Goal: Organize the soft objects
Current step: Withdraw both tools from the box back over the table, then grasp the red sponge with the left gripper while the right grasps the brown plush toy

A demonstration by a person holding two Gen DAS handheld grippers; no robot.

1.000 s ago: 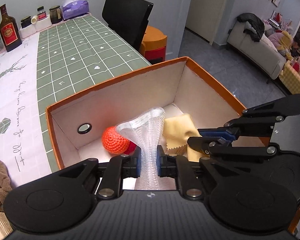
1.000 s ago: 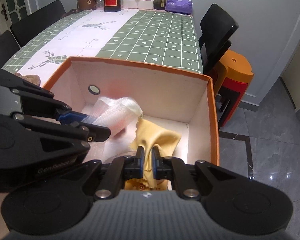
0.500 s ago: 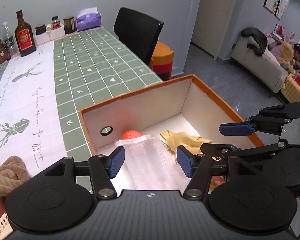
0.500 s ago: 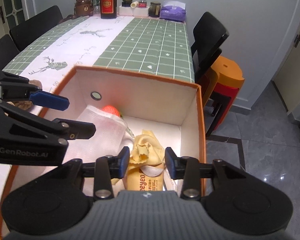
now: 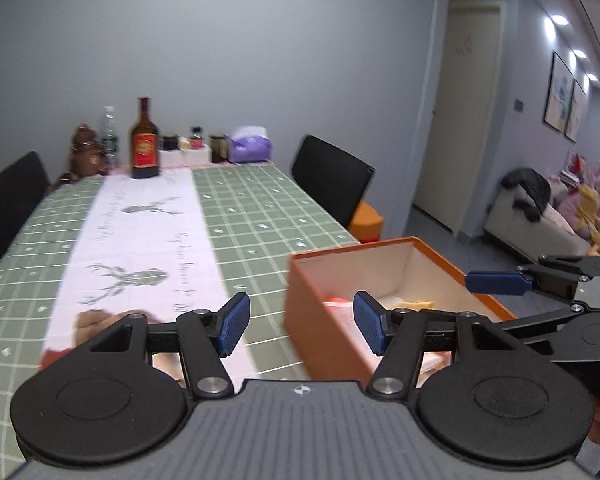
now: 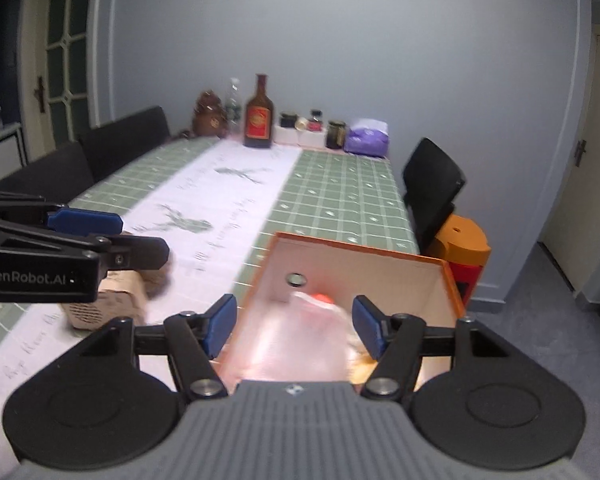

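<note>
Dining room around a long worktop with a green checked cloth and a white deer-print runner

At the far end by the grey wall stand a brown bottle with a red label, a clear plastic bottle, a brown bear-shaped jar, a row of small dark jars on a white tray, and a purple tissue pack. Black chairs flank the worktop on both sides; an orange stool stands on the grey tiled floor by the right-hand chair. Past a cream door a sofa piled with clothes sits under framed pictures. A glazed door shows at the left of the right wrist view.
</note>
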